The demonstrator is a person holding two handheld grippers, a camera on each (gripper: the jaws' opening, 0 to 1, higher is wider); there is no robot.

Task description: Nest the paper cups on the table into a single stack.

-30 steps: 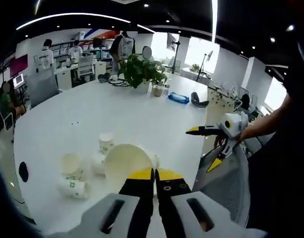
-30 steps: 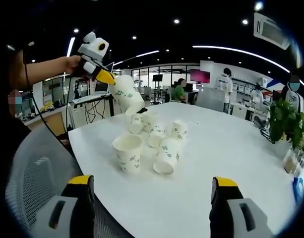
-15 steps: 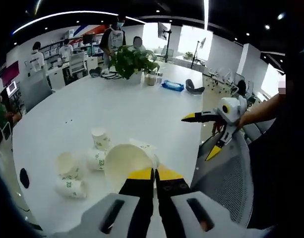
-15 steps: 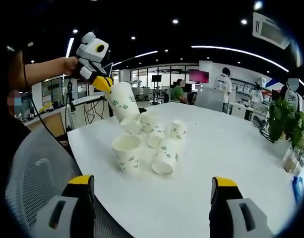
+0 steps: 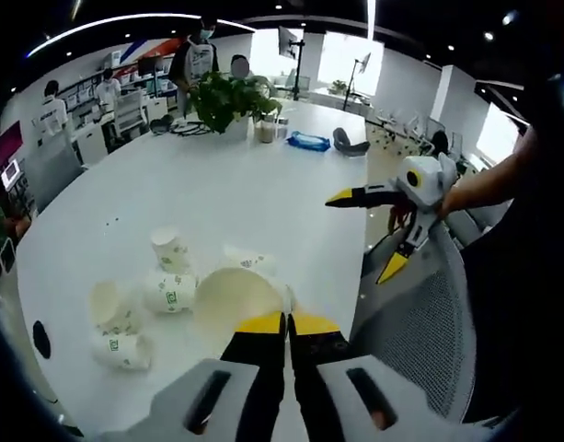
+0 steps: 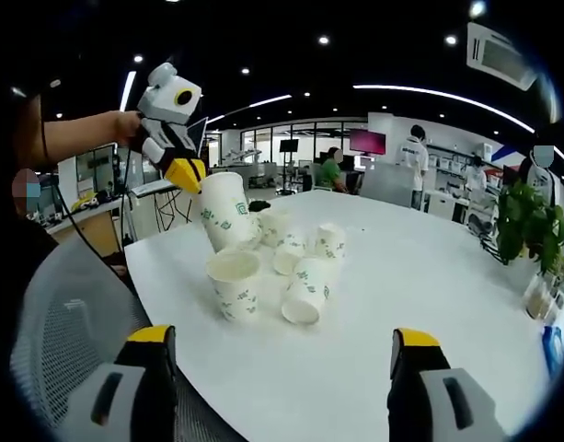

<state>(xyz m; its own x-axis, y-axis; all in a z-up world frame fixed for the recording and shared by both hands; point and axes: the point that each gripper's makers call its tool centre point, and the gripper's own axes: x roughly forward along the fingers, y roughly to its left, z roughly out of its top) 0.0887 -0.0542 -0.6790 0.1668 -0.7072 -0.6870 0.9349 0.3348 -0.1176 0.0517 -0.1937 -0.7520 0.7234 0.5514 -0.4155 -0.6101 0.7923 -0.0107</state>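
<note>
At left of the right gripper view, the left hand-held gripper (image 6: 187, 174) pinches a tilted cup (image 6: 224, 212) above the upright cup (image 6: 235, 284); a skewed descent could topple it, while the right hand-held gripper (image 6: 280, 354) gapes wide, empty.

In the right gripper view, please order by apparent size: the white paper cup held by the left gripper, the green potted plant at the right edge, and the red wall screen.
1. White paper cup held by the left gripper, though it is nearest.
2. Green potted plant, partly cut off by the edge.
3. Red wall screen, far away.

Left hand-held gripper (image 5: 286, 324) pinches paper cup (image 5: 237, 296) rim, apparently above table (image 5: 254, 198).
</note>
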